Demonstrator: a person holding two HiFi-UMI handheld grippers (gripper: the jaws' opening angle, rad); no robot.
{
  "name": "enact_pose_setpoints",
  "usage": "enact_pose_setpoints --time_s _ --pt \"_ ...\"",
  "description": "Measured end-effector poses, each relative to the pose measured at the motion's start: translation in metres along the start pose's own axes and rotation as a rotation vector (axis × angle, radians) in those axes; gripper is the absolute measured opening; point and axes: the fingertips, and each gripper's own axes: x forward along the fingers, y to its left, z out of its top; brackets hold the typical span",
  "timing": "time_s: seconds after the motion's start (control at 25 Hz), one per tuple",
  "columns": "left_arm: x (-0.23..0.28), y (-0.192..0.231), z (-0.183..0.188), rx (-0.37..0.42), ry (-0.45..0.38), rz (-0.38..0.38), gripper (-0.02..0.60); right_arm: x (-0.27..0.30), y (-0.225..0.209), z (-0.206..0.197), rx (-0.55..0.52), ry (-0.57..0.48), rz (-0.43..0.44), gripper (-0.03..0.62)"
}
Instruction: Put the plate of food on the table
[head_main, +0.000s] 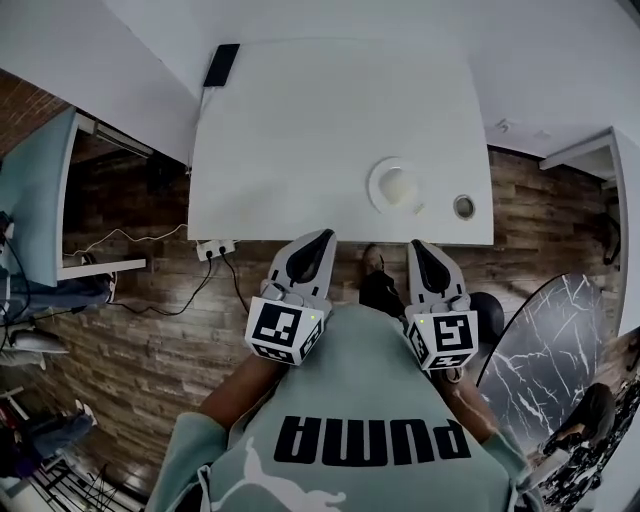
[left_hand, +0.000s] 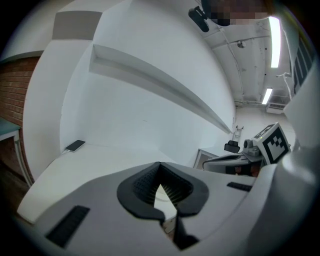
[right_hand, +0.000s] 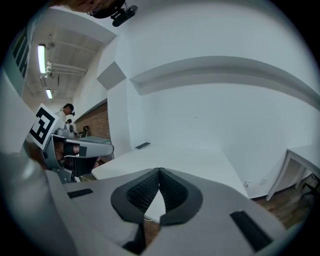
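The left tongs (left_hand: 159, 173) and the right tongs (right_hand: 159, 173) are both closed tip to tip with nothing between them, held side by side just short of the near edge of the white rectangular tabletop (head_main: 300, 140). The round white plate of pale food (head_main: 397, 186) sits on that tabletop near its front edge, ahead of the right tongs. A small round metal-rimmed object (head_main: 464, 207) lies just to the plate's right, and a black phone (head_main: 221, 65) lies at the far left corner.

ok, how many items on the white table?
3: plate of food near the front edge, small round object just right of it, dark phone at the far-left corner. None seems hidden.
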Motion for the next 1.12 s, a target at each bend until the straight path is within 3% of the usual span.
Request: enact_pose_setpoints --time_s 0.36,0.6,0.96,1.12 --pt "0.074 0.014 -0.005 -0.033 0.106 0.036 0.006 0.053 -0.068 -0.008 0.029 0.07 0.025 0.008" --pt "0.122 0.013 -0.028 -0.157 0.21 -0.005 0.006 0.082 -0.108 -0.027 0.075 0.152 0.045 0.008" --pt "0.167 0.027 -0.079 -0.294 0.349 0.04 0.008 0.112 -0.146 -0.073 0.156 0.318 0.097 0.008" --pt "0.178 0.032 -0.102 -0.38 0.403 0.044 0.062 0.122 -0.152 -0.095 0.201 0.4 0.163 0.008"
